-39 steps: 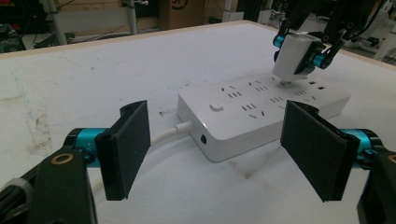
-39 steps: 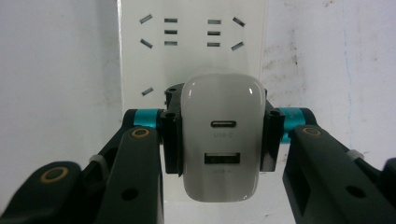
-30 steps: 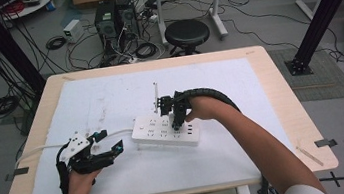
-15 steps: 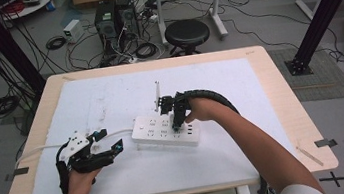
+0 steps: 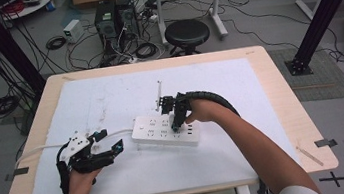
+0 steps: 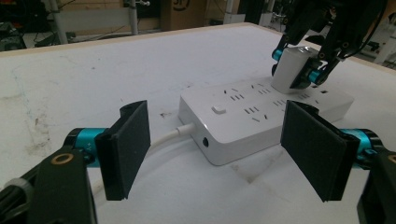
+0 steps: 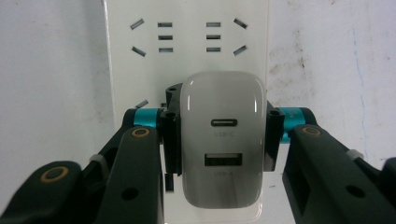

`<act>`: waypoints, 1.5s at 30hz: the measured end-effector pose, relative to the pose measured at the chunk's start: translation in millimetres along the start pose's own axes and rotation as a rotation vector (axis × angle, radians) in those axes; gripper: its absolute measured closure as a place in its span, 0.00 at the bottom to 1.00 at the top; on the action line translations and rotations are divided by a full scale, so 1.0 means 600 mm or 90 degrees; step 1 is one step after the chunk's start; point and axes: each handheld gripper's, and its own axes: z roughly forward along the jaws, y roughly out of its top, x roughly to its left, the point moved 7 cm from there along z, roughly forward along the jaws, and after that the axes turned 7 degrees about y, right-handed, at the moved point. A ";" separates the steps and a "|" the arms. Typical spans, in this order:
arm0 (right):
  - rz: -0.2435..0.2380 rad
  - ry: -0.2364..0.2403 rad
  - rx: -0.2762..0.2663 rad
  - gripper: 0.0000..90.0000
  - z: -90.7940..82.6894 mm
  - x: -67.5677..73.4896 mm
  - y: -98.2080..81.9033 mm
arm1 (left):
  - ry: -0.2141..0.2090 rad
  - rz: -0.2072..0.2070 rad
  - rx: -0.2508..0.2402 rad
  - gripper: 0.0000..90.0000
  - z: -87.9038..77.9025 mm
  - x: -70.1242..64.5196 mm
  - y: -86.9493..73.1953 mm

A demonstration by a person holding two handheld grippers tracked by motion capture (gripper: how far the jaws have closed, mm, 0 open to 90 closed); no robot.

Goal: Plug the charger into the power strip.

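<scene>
Right gripper (image 7: 219, 140) is clamped on the white USB charger (image 7: 223, 140), pads squeezing its two flat side faces, charger sitting directly between the jaws with its port face toward the gripper's camera. Charger is over the white power strip (image 7: 187, 56), right at a socket; whether the prongs are seated cannot be told. Judgement: charger is a small rigid plastic block, light, glossy and rounded at the corners, so likely slippery; the flat sides mid-height are the right hold, as taken now, since a grip near the rounded top could squirt out. Push or pull should run straight along the prongs; twisting risks bending them. Power strip is light and stiff too, probably slides on the surface (image 5: 110, 100) under load. Left gripper (image 6: 219, 149) stands wide open and empty, the cable end of the power strip (image 6: 210, 135) just ahead of its jaws, well placed to pin the strip body from the sides.
</scene>
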 end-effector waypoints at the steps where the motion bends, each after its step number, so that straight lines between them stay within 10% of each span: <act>1: -0.001 0.002 -0.007 0.70 0.000 -0.001 -0.001 | 0.000 -0.002 0.000 0.27 0.000 0.001 0.000; 7: 0.014 0.013 -0.027 0.54 0.004 0.000 -0.008 | -0.002 0.002 0.000 0.27 0.000 0.001 0.001; 20: 0.141 -0.012 -0.187 0.24 -0.045 -0.012 -0.050 | -0.004 0.003 -0.006 0.27 0.000 -0.004 0.005; 45: 0.235 -0.093 -0.307 0.24 -0.091 0.044 -0.217 | -0.006 0.009 -0.008 0.27 -0.007 -0.014 0.012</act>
